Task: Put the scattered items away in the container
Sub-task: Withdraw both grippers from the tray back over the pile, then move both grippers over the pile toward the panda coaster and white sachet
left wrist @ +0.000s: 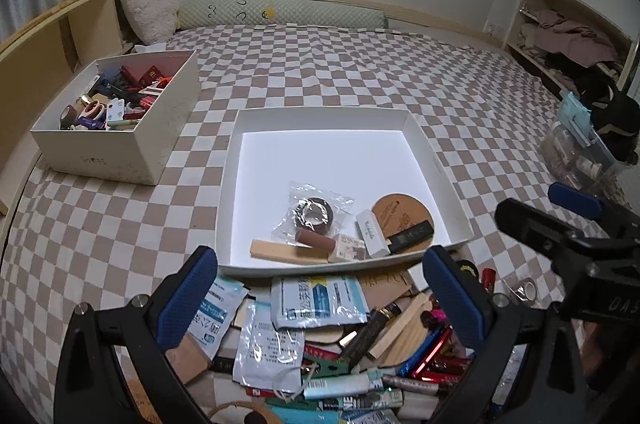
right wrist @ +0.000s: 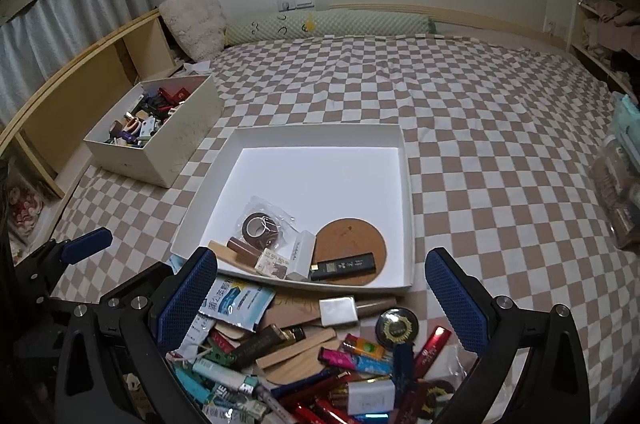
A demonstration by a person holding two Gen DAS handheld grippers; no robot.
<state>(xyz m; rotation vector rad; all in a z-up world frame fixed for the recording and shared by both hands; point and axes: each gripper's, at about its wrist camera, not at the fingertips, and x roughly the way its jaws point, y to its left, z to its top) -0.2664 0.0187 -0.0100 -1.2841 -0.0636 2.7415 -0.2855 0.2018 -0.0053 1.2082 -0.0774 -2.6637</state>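
1. While both grippers, left and right, hang released and empty, your pile lies just before the tray
2. You judge the sachets light, floppy and slippery, so pinch an edge; take the stiff wooden sticks across the middle

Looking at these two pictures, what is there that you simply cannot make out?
- Pile of scattered items: left view, its near part is cut off by the bottom edge and hidden behind the left tool.
- Deep box: right view, contents too small to identify.
- Packet print: right view, too blurred to read.
- Shelf clothes: left view, a blurred heap.

"SHOES" on storage box
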